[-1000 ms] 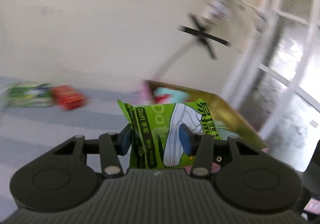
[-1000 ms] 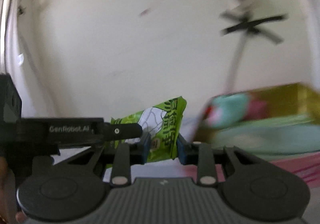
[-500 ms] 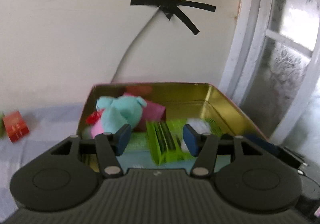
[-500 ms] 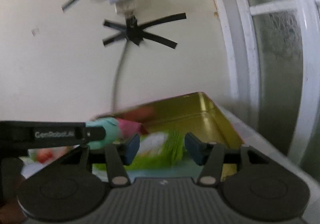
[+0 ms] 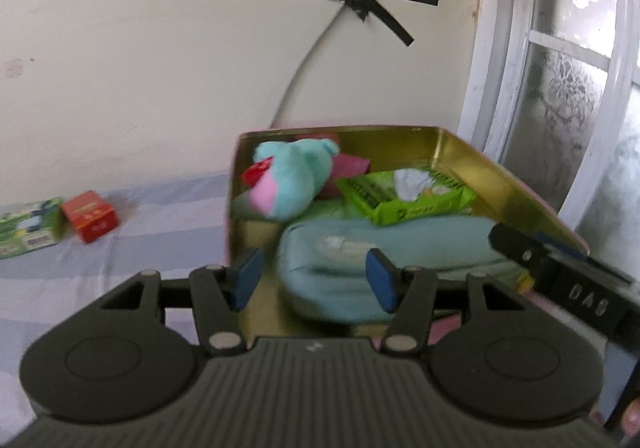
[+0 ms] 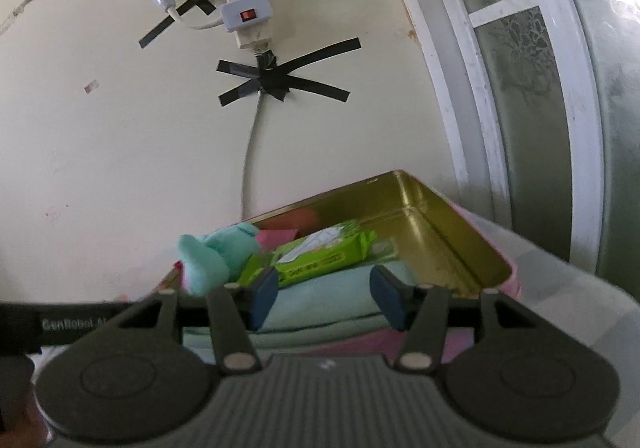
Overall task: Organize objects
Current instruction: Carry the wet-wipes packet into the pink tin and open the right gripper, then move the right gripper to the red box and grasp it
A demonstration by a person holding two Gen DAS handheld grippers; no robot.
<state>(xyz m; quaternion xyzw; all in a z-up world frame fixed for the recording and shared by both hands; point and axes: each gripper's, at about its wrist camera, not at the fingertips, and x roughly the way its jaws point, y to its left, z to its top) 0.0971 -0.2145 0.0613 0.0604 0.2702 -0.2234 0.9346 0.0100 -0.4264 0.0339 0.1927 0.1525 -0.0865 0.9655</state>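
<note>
The gold-lined tin (image 5: 460,152) stands against the cream wall, and everything here sits in relation to it. Inside it, the green snack packet (image 5: 406,196) lies flat on top of a pale blue pouch (image 5: 384,244), beside a turquoise plush toy (image 5: 288,184) that leans toward the tin's left wall, with something pink behind the toy. The left tool (image 5: 314,278) hovers at the tin's near edge, its blue pads spread apart with nothing between them but the pouch farther back; its jaws have just been opening. The right tool (image 6: 324,298) likewise stands released over the tin's near side, jaws just opened, the packet (image 6: 320,258) lying free beyond its tips. Well to the left of the tin, a small red box (image 5: 91,215) and a green carton (image 5: 28,228) rest on the striped surface.
</note>
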